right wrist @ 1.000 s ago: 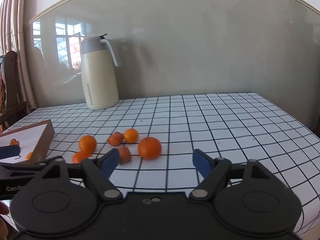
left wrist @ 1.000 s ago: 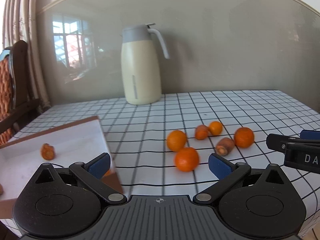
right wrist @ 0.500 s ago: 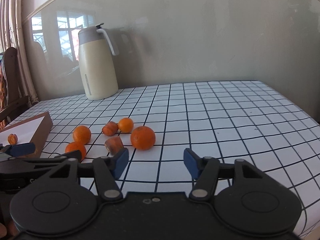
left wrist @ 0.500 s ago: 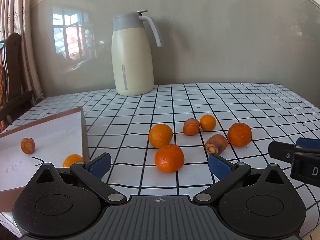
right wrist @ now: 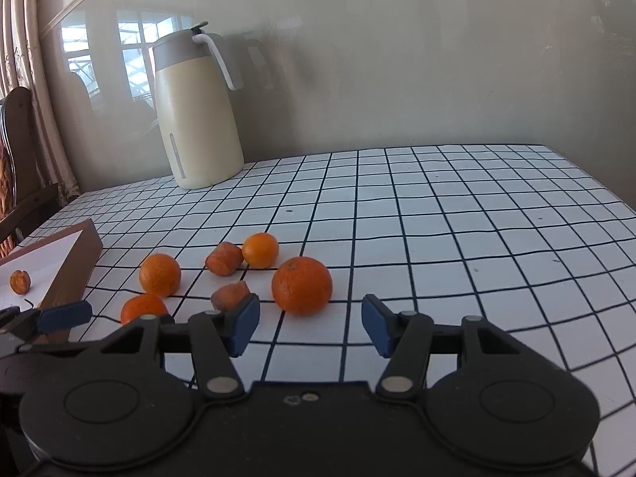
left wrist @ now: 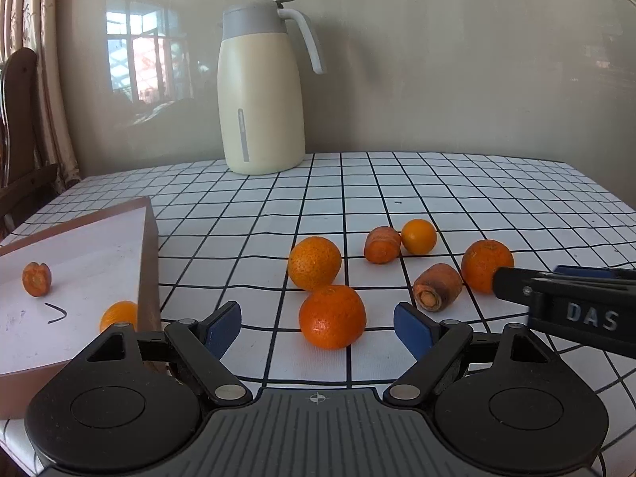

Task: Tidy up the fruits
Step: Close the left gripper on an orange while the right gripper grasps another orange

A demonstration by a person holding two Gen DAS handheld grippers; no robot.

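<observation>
Left tool (left wrist: 317, 328) closing, nothing pinched yet – centre pads on nearest orange (left wrist: 332, 316); right tool (right wrist: 310, 320) closing, empty – its orange (right wrist: 301, 285) at 12 o'clock.

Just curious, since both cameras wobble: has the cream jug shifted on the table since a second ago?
No. The jug stands on the same squares by the wall; only the cameras moved.

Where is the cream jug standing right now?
The cream jug stands upright at the table's far edge against the wall, left of centre in both wrist views, behind the scattered oranges.
</observation>
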